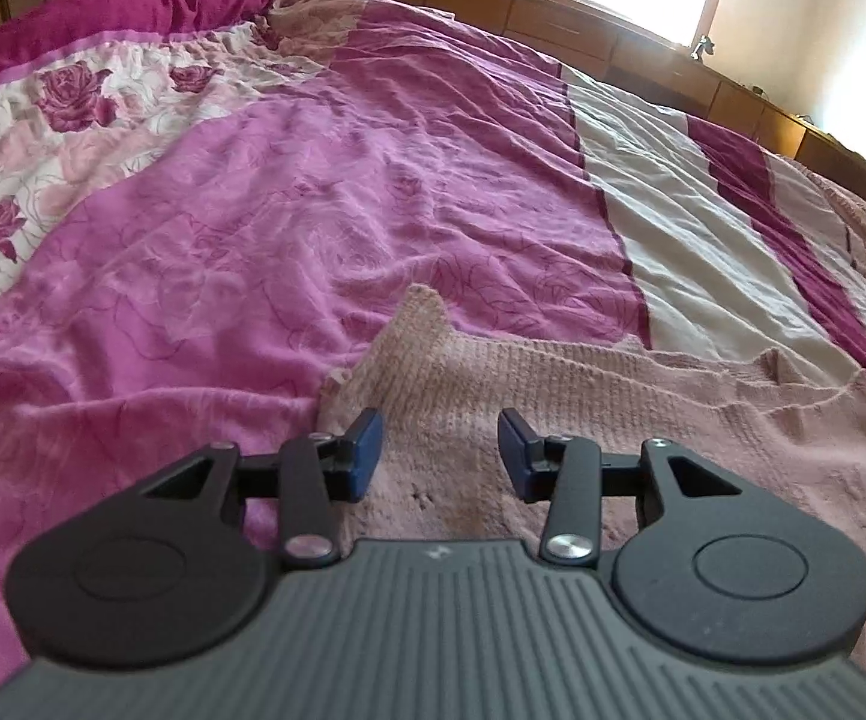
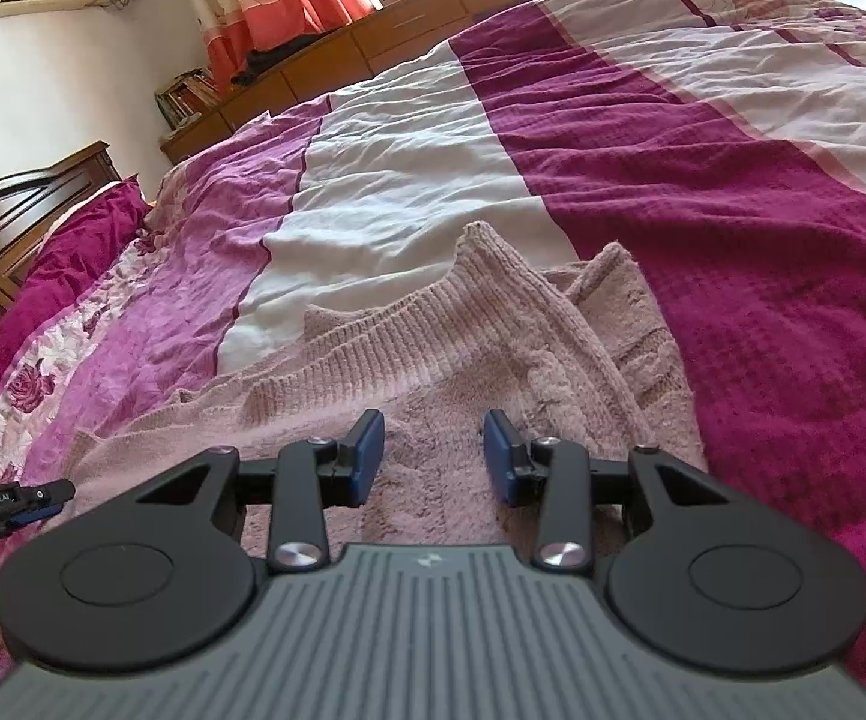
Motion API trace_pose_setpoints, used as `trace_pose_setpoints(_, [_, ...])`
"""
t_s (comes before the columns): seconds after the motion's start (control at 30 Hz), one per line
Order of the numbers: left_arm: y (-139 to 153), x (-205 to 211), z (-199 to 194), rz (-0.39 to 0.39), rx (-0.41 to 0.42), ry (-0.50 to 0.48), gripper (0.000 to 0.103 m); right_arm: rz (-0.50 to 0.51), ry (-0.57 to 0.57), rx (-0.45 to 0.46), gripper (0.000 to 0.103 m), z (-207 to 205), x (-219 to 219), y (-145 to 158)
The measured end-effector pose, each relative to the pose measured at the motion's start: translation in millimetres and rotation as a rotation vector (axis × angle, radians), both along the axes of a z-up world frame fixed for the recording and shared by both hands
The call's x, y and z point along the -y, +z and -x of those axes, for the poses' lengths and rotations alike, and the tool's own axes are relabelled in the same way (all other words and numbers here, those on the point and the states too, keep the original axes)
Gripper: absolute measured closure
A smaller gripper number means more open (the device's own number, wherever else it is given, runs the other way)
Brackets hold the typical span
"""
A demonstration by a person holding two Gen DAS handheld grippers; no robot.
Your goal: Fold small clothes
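Left wrist view: pink knit sweater spread on the striped bedspread, one ribbed corner peaked up at its left edge. Left gripper angled down over the sweater's left part, jaws partly open, nothing between. Best to pinch a hem edge cleanly, one layer only. Right gripper over the sweater's right part, likewise half-open, empty, tilted down.
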State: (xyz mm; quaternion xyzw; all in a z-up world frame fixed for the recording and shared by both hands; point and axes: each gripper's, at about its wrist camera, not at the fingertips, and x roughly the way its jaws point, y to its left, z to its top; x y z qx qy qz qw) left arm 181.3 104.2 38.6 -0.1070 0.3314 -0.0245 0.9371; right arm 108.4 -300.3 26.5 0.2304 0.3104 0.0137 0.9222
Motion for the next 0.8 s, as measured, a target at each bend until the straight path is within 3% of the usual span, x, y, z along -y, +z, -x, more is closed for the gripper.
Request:
trace_pose_setpoints(0.2, [6.4,-0.6,13.7,-0.018,-0.037,-0.035,0.058,-0.041,-0.022,0.005,0.058,19.6,9.3,6.8])
trace_pose_setpoints(0.4, [16.1,-2.2,33.7,-0.040,-0.058,-0.017,0.040,-0.046,-0.052,0.017,0.049,43.0,22.4,12.3])
trace_pose_setpoints(0.57, [24.0,3.3,53.2,-0.083,-0.076,-0.022,0.039,-0.062,-0.098,0.023,0.045,62.6,35.9,12.1])
trace_pose_setpoints(0.8, [25.9,13.7,83.9,-0.085,-0.120,-0.014,0.039,-0.102,-0.155,0.033,0.037,87.1,50.0,6.2])
